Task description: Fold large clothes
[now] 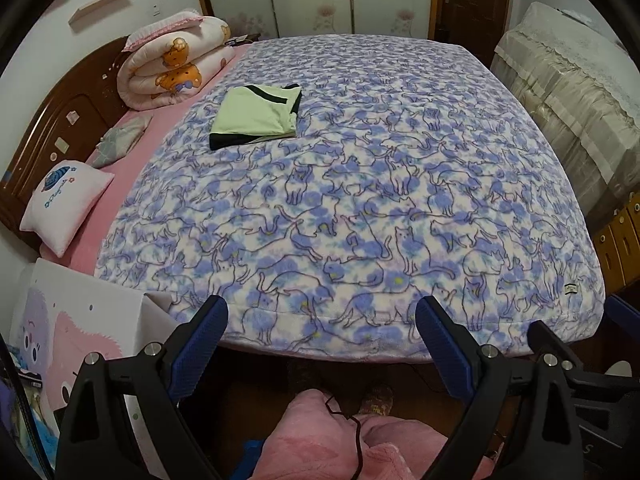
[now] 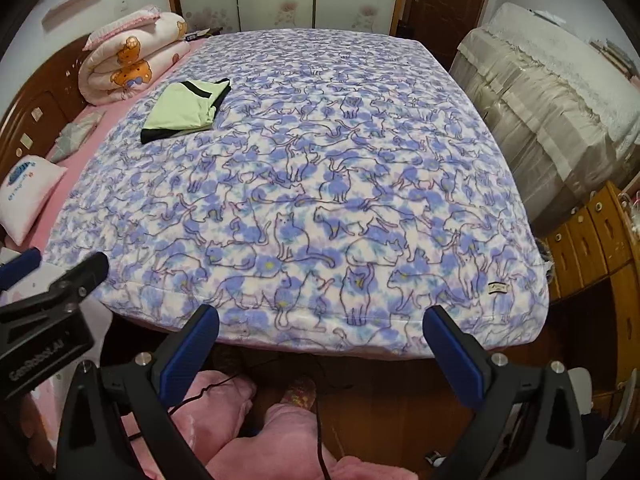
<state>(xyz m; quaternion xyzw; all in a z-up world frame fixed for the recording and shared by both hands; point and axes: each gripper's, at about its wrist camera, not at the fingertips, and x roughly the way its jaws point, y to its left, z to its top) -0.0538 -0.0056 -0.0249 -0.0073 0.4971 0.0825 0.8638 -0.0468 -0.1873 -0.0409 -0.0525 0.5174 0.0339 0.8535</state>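
Folded green shirt (image 1: pixel 256 114) lies on cat-print blanket (image 1: pixel 360 200), far side of bed. Left gripper (image 1: pixel 322 312) and right gripper (image 2: pixel 320 320): fingers spread wide, both empty, at near blanket edge.

Folded garment (image 1: pixel 256 114) on blanket (image 1: pixel 360 200), far-left part of bed, near rolled quilt (image 1: pixel 176 60) at headboard (image 1: pixel 60 120). Pillow (image 1: pixel 66 204) at bed's left edge, nearer corner.

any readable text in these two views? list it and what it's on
"GenRobot.AI": on the black body of the left gripper, seen in the right wrist view.
White pillow: blue script, too blurred to read.
Small tag on the cat-print blanket: too small to read.
Nothing else is legible.
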